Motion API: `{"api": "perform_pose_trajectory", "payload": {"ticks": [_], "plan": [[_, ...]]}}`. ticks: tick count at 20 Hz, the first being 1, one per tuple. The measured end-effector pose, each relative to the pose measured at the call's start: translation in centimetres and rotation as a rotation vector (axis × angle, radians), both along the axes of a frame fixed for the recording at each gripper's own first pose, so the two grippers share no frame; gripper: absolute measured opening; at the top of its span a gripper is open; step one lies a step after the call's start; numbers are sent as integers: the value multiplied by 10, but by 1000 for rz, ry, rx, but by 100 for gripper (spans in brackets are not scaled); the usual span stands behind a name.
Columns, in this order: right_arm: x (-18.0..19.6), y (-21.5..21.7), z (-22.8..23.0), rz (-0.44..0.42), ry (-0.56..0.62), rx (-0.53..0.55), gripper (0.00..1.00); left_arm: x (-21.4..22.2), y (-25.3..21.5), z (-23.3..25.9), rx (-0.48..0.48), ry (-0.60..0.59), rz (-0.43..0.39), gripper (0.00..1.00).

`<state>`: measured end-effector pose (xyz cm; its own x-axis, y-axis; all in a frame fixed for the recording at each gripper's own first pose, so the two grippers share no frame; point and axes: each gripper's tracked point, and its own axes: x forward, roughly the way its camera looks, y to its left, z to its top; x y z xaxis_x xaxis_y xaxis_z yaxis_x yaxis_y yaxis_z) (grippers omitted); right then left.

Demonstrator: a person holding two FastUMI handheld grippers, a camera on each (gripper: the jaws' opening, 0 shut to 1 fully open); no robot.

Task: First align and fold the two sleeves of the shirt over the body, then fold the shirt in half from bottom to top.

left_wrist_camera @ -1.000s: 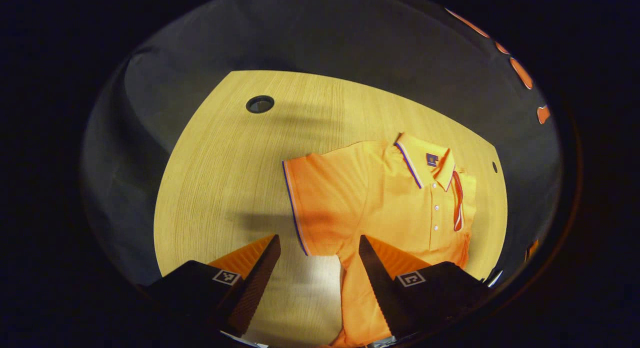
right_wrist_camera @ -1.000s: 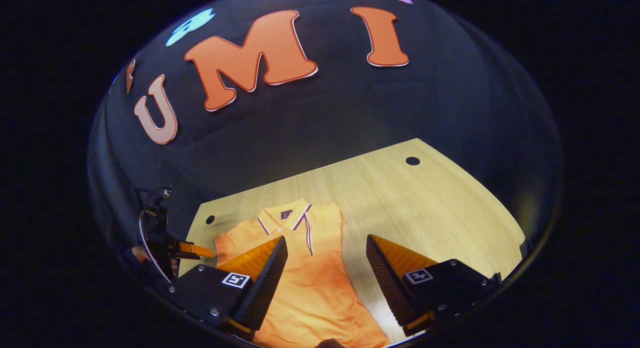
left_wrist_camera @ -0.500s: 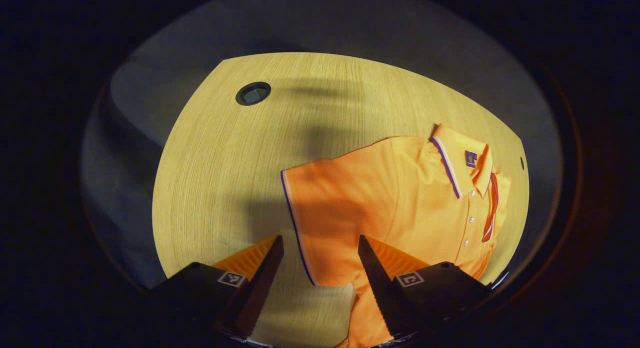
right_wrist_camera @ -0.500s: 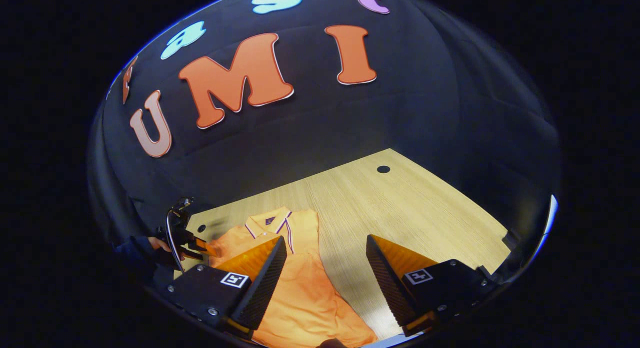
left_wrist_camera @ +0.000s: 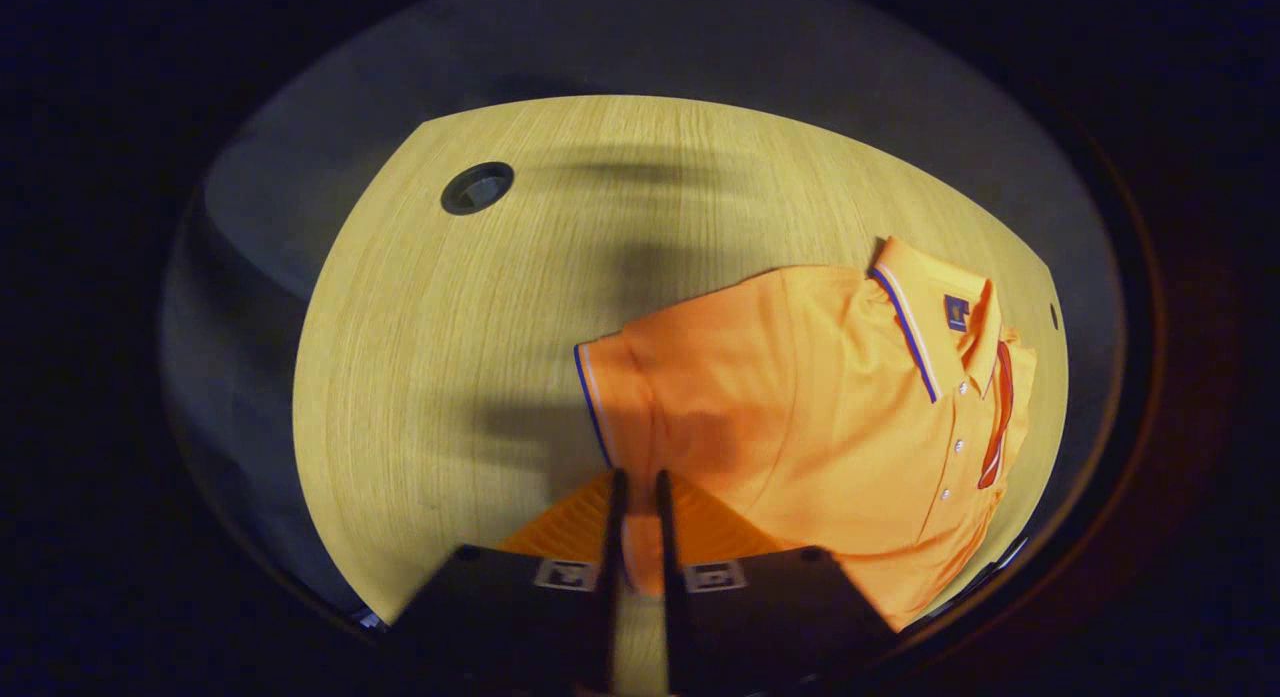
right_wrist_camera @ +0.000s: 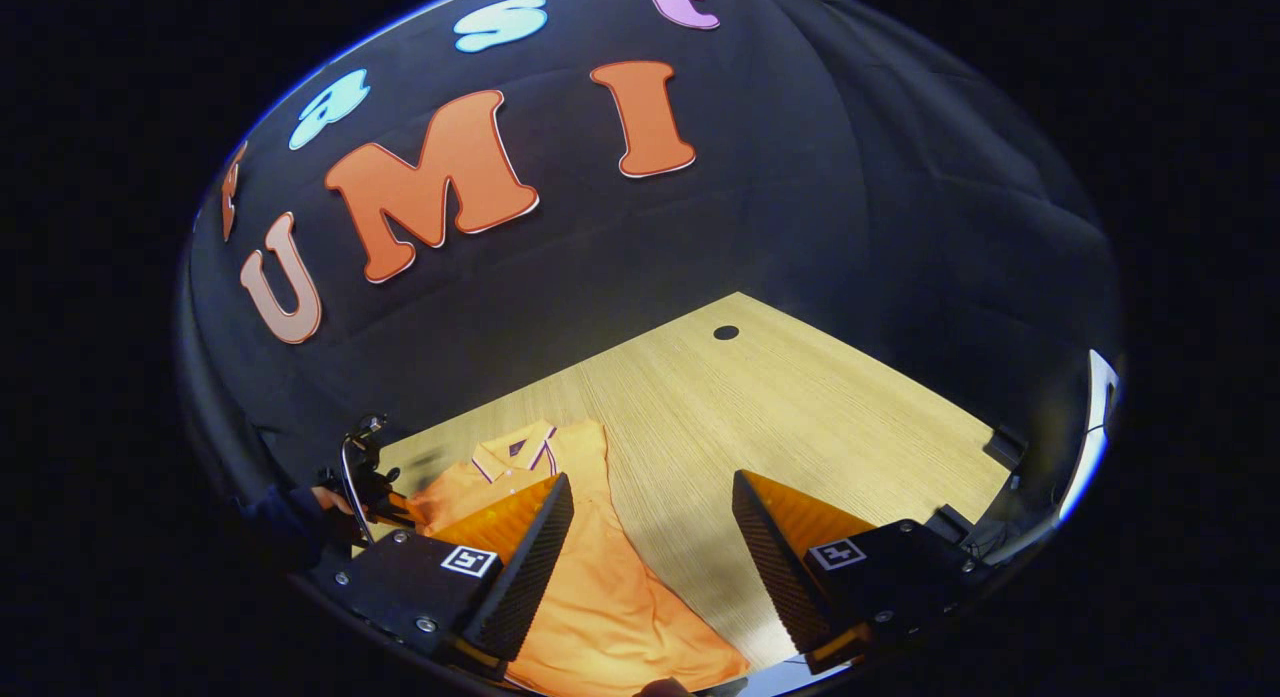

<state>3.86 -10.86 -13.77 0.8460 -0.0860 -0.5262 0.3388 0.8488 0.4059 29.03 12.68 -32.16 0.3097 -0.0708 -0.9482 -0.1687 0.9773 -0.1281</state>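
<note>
- Left gripper point(left_wrist_camera: 636, 497) pinches the shirt's point(left_wrist_camera: 820, 397) sleeve edge point(left_wrist_camera: 600, 407) (sleeve-fold step).
- Right gripper point(right_wrist_camera: 650, 537) hovers spread above the surface point(right_wrist_camera: 800, 397).
- Next: carry sleeve over the body.

Shirt point(left_wrist_camera: 830, 417) flat on table point(left_wrist_camera: 450, 357), front up, toward right side in left gripper view; collar point(left_wrist_camera: 925, 312) at far right end, button placket just beside it; sleeve point(left_wrist_camera: 640, 407) spread leftward, hem nearest left gripper point(left_wrist_camera: 637, 497); left gripper right at sleeve's near corner, fingers nearly together with cloth between; hole point(left_wrist_camera: 477, 187) in table far left, well apart from shirt. In right gripper view: shirt point(right_wrist_camera: 600, 587) lower left on table point(right_wrist_camera: 800, 417), collar away; right gripper point(right_wrist_camera: 650, 517) above shirt's right edge, fingers spread; small hole point(right_wrist_camera: 726, 332) far back; left gripper point(right_wrist_camera: 370, 482) at shirt's left.
</note>
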Motion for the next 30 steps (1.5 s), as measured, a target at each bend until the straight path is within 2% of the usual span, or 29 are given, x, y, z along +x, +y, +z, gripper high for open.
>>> {"api": "perform_pose_trajectory", "payload": {"ticks": [1, 2, 5, 9, 16, 19, 21, 23, 26, 27, 28, 30], "plan": [[-3, 3, -4, 2, 12, 9, 98, 0, -2, -3, 1, -34, -43, 12], [-5, 5, -4, 6, 14, 17, 97, 4, -2, 3, 25, -67, -76, 12], [-9, 4, -6, 10, 19, 5, 97, 16, -17, 31, 12, -162, -143, 12], [-12, 3, -2, 13, 18, 5, 97, 22, -43, 62, 9, -231, -222, 12], [-30, -8, 3, -17, 25, -10, 97, 28, -89, 74, 9, -243, -312, 12], [-39, -8, 1, -37, 32, 2, 97, 29, -119, 81, -47, -262, -344, 12], [-43, -6, 1, -43, 32, 3, 98, 29, -142, 89, -140, -302, -357, 19], [-46, -5, 2, -43, 32, -3, 98, 20, -156, 94, -197, -314, -381, 43], [-46, -1, 3, -30, 25, -9, 97, 15, -149, 101, -163, -355, -405, 84], [-45, 0, 4, -24, 20, -14, 97, 12, -147, 105, -152, -374, -411, 86], [-43, 1, 4, -16, 14, -20, 97, 7, -146, 111, -147, -390, -409, 95], [-40, 3, 5, 7, -3, -35, 98, -10, -141, 129, -142, -430, -394, 97]]}}
